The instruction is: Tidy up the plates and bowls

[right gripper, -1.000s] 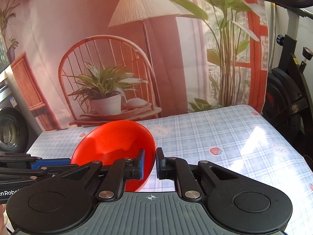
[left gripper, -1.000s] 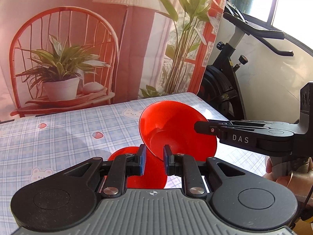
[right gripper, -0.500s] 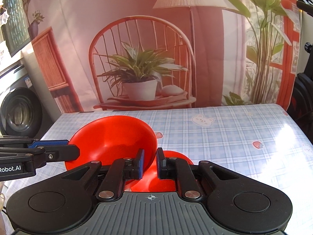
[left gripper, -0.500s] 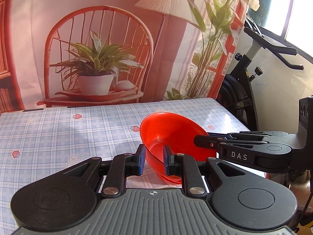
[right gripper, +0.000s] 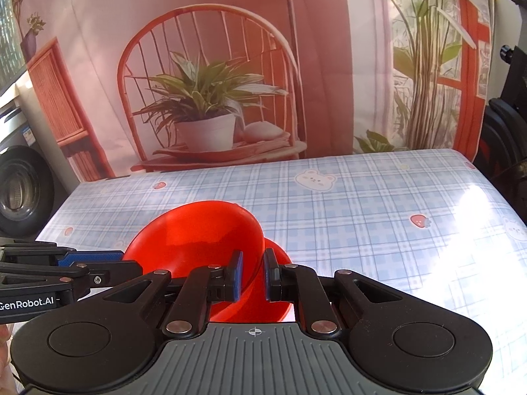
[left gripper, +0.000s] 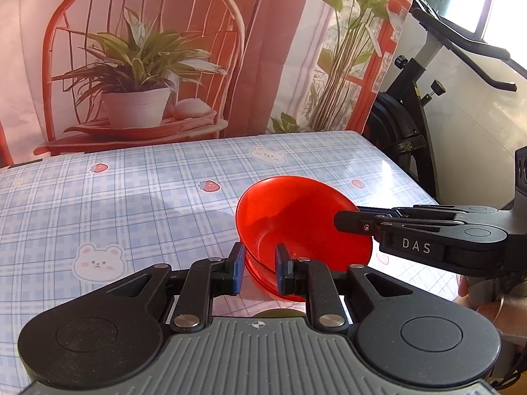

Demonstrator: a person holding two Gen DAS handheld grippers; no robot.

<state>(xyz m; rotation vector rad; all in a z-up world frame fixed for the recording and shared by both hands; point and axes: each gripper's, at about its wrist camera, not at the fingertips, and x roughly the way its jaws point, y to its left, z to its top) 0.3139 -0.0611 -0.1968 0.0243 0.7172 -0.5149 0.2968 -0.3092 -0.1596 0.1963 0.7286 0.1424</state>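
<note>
A red bowl [left gripper: 296,217] is tilted over a second red dish [left gripper: 280,288] that lies on the checked tablecloth. My left gripper [left gripper: 259,271] is shut on the bowl's near rim. My right gripper [left gripper: 349,222] comes in from the right and is shut on the bowl's opposite rim. In the right wrist view the same red bowl [right gripper: 197,233] sits between the right gripper [right gripper: 253,275] fingers, the left gripper [right gripper: 108,265] holds its left edge, and the lower red dish [right gripper: 263,309] shows beneath it.
The table [left gripper: 131,191] has a blue plaid cloth with bears and strawberries. A printed backdrop [left gripper: 148,65] hangs behind it. An exercise bike [left gripper: 411,125] stands off the table's right edge. A washing machine [right gripper: 19,191] is at the left.
Both grippers have lowered the red bowl from a steep, raised tilt down onto the red dish on the table. The bowl now sits flatter.
</note>
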